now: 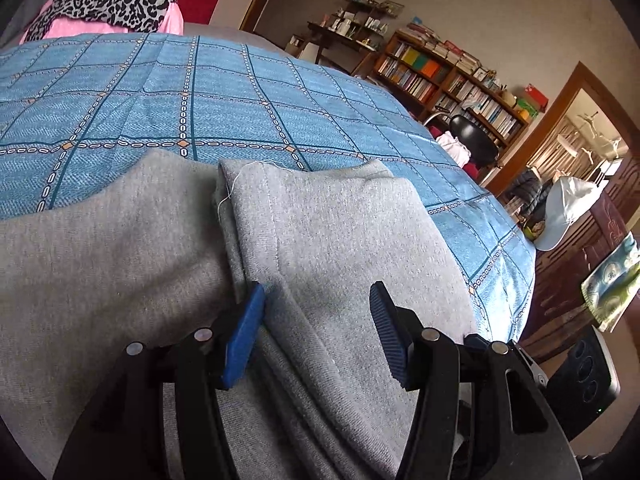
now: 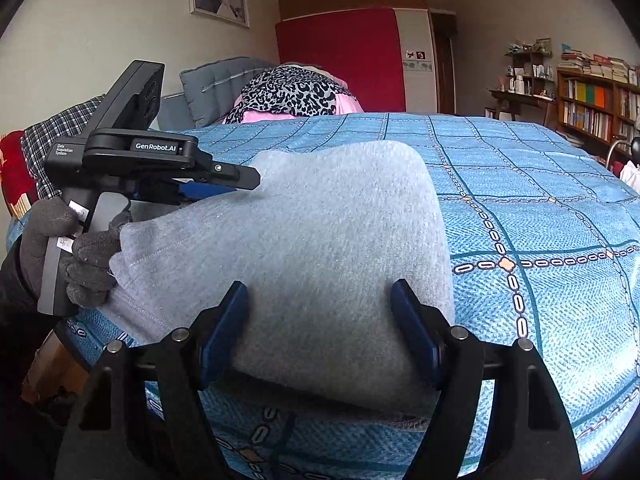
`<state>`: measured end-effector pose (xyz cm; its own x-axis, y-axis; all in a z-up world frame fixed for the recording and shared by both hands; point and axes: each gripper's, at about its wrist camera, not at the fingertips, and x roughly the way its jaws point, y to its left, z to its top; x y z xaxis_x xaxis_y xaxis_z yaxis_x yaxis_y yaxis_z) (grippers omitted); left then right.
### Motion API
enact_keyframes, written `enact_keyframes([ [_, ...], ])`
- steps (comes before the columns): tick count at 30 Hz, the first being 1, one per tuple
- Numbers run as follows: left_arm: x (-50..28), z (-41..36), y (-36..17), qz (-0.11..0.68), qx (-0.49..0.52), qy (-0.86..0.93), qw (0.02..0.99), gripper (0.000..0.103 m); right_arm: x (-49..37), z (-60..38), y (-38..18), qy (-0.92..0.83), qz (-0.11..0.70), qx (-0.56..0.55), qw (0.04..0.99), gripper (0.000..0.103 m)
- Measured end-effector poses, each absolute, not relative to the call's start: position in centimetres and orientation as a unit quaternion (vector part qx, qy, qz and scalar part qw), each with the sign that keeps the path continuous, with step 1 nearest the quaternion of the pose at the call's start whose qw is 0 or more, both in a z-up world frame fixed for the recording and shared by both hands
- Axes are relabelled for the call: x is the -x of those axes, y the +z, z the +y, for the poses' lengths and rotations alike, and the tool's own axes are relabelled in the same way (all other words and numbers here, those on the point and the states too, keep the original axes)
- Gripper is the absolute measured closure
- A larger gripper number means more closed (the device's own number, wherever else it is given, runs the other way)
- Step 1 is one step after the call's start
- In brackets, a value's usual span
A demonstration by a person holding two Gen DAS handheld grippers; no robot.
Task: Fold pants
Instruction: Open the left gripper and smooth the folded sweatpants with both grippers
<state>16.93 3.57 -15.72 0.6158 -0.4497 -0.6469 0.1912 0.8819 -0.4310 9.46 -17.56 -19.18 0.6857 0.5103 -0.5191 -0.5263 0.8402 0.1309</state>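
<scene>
Grey sweatpants (image 1: 328, 236) lie folded in layers on a bed with a blue checked cover (image 1: 240, 104). My left gripper (image 1: 318, 304) is open, its blue pads spread over the folded edge of the pants. In the right wrist view the pants (image 2: 312, 240) form a thick folded bundle near the bed's front edge. My right gripper (image 2: 320, 296) is open, jaws wide on either side of the bundle's near end. The left gripper (image 2: 218, 186) also shows there, held by a gloved hand at the bundle's left side.
A leopard-print cloth over pink bedding (image 2: 288, 96) lies at the bed's head. Bookshelves (image 1: 448, 76), a black chair (image 1: 474, 136) and a white cap (image 1: 568, 208) stand beyond the bed's right edge. The blue cover (image 2: 540, 220) stretches to the right of the pants.
</scene>
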Motion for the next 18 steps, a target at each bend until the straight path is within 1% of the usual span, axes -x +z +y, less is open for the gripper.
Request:
enact_keyframes([
  [2,-16.7,3.8,-15.4,0.403,0.159,-0.175,0.884,0.046,-9.5,-17.1,-18.4,0.276,0.282,0.013,0.919,0.028],
  [5,-16.0,4.1,-15.1,0.405,0.150,-0.159,0.888,0.036,-9.0,-16.0,-17.1,0.298,0.266,0.017,0.917,0.028],
  [8,-15.6,4.6,-15.3,0.409,0.153,-0.156,0.886,0.036,-8.5,-13.9,-16.3,0.322,0.252,0.037,0.912,0.028],
  [12,-14.7,5.4,-15.3,0.405,0.160,-0.148,0.888,0.036,-8.4,-11.0,-16.4,0.355,0.258,0.049,0.897,0.028],
  [18,-12.8,6.5,-14.7,0.388,0.147,-0.126,0.901,0.036,-9.0,-8.6,-18.7,0.355,0.283,0.078,0.887,0.027],
])
